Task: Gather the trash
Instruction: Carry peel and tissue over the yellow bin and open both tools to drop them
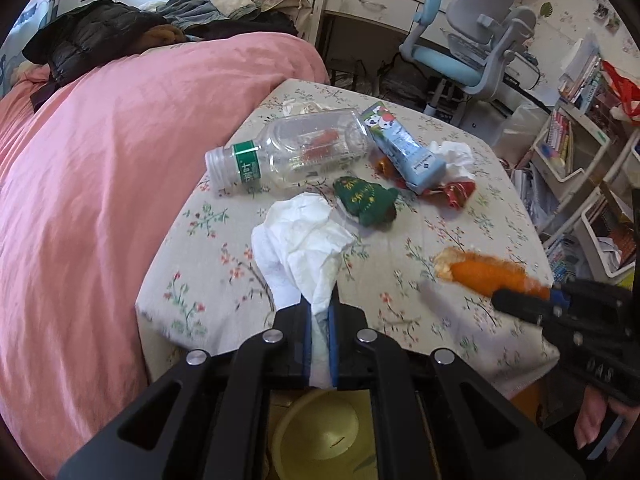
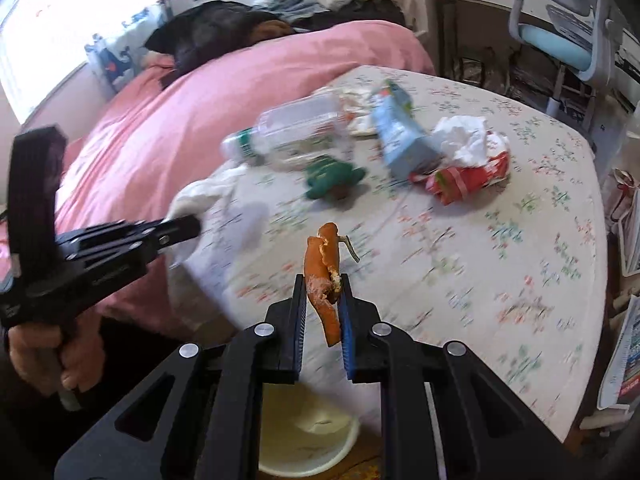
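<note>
My left gripper (image 1: 320, 312) had its jaws clenched on a crumpled white tissue (image 1: 304, 240), which stood up from between the blue pads at the lower middle of the left wrist view. My right gripper (image 2: 323, 300) had its jaws clamped on a strip of orange peel (image 2: 322, 276), held upright at the centre of the right wrist view; in the left wrist view the same peel (image 1: 492, 274) showed blurred at the right edge, at the tip of that gripper.

Behind both lay the worktop (image 1: 460, 220), covered with a floral cloth. On it, in the upper middle of the left wrist view, a clear plastic bottle (image 1: 288, 152) with a green label lay on its side. Just right of it lay a light blue carton (image 1: 404, 148), tilted, with its lower end resting on a red wrapper (image 1: 456, 192). A second crumpled tissue (image 1: 454, 156) sat touching the carton's right side. A small green plush item (image 1: 366, 202) lay just below the bottle, near the tissue I held.

A pink bed cover (image 1: 100, 180) filled the left of that view. A pale yellow basin (image 2: 308, 432) showed at the bottom of the right wrist view, under my jaws. My left hand (image 2: 76, 348) gripped its handle at lower left there.
</note>
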`<state>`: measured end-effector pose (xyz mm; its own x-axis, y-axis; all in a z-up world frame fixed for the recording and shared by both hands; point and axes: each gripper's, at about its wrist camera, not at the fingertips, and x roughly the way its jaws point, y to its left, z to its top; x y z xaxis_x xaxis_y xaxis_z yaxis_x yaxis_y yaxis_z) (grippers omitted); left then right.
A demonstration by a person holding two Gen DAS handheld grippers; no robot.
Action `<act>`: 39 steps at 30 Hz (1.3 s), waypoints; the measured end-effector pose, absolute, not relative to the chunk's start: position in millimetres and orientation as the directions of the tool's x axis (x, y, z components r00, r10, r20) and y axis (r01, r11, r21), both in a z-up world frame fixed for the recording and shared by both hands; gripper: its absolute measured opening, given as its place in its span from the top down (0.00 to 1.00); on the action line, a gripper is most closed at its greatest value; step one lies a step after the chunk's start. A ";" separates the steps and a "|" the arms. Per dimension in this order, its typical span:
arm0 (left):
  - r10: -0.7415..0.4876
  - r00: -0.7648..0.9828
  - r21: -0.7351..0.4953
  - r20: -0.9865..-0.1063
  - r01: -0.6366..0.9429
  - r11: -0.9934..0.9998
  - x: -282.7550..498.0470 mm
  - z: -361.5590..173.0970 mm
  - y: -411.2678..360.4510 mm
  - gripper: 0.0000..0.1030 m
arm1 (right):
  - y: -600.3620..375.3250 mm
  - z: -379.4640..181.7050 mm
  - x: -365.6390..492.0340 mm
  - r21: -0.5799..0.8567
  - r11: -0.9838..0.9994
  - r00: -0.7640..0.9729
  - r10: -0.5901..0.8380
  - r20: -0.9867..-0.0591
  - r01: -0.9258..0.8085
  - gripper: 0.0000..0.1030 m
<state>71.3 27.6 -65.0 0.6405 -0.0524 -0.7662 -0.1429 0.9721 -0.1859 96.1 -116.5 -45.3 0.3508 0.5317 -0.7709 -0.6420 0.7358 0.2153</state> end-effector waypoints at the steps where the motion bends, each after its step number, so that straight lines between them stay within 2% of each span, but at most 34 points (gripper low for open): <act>1: -0.055 0.642 -0.189 -0.764 -0.141 0.972 69.1 -64.7 28.0 0.93 | -115.8 -46.9 88.8 0.228 0.730 0.342 0.542 -0.768 -0.645 0.86; 6: -0.067 0.645 -0.189 -0.761 -0.122 0.974 52.6 -65.1 24.7 0.93 | -114.8 -60.7 41.7 0.289 0.682 0.259 0.583 -0.770 -0.672 0.86; 11: -0.083 0.645 -0.188 -0.759 -0.095 0.978 36.2 -66.0 15.8 0.93 | -106.4 -83.7 15.1 0.289 0.666 0.177 0.540 -0.823 -0.688 0.85; 13: -0.088 0.636 -0.185 -0.767 -0.087 0.979 29.4 -69.8 11.6 0.93 | -106.8 -87.7 14.3 0.296 0.679 0.168 0.529 -0.832 -0.672 0.79; 15: -0.092 0.625 -0.183 -0.775 -0.082 0.980 24.1 -73.3 8.3 0.93 | -110.4 -86.8 17.8 0.275 0.710 0.209 0.513 -0.833 -0.648 0.58; 16: -0.097 0.619 -0.184 -0.779 -0.078 0.980 21.2 -75.2 5.9 0.93 | -113.1 -84.2 20.1 0.267 0.725 0.236 0.511 -0.827 -0.634 0.54; 24: -0.159 0.454 -0.163 -0.877 0.032 0.986 2.6 -110.4 -30.1 0.93 | -154.4 -64.8 45.9 0.284 0.836 0.430 0.498 -0.753 -0.470 0.49; 26: -0.142 0.420 -0.134 -0.896 0.049 0.990 2.1 -116.8 -37.4 0.93 | -163.1 -61.9 48.7 0.283 0.853 0.469 0.486 -0.738 -0.438 0.47; 27: -0.134 0.424 -0.124 -0.896 0.050 0.991 2.2 -116.0 -37.9 0.91 | -165.4 -59.5 50.9 0.285 0.859 0.481 0.482 -0.733 -0.427 0.46; 29: -0.141 0.443 -0.141 -0.886 0.031 0.989 2.8 -111.0 -32.7 0.76 | -174.3 -57.3 52.1 0.288 0.867 0.501 0.476 -0.723 -0.407 0.43; 30: -0.136 0.461 -0.148 -0.877 0.010 0.989 2.4 -107.6 -28.2 0.52 | -175.9 -56.9 54.1 0.289 0.872 0.511 0.470 -0.720 -0.395 0.41; 31: -0.123 0.491 -0.151 -0.863 -0.018 0.988 1.3 -103.2 -23.0 0.42 | -177.5 -57.8 54.5 0.289 0.875 0.515 0.466 -0.719 -0.388 0.39; 35: -0.118 0.546 -0.187 -0.829 -0.072 0.980 0.0 -95.7 -9.5 0.42 | -178.5 -59.4 56.4 0.287 0.883 0.526 0.454 -0.719 -0.370 0.38; 39: -0.057 0.620 -0.171 -0.783 -0.126 0.977 -3.8 -84.1 -3.9 0.36 | -176.4 -58.9 56.1 0.273 0.887 0.542 0.447 -0.712 -0.373 0.37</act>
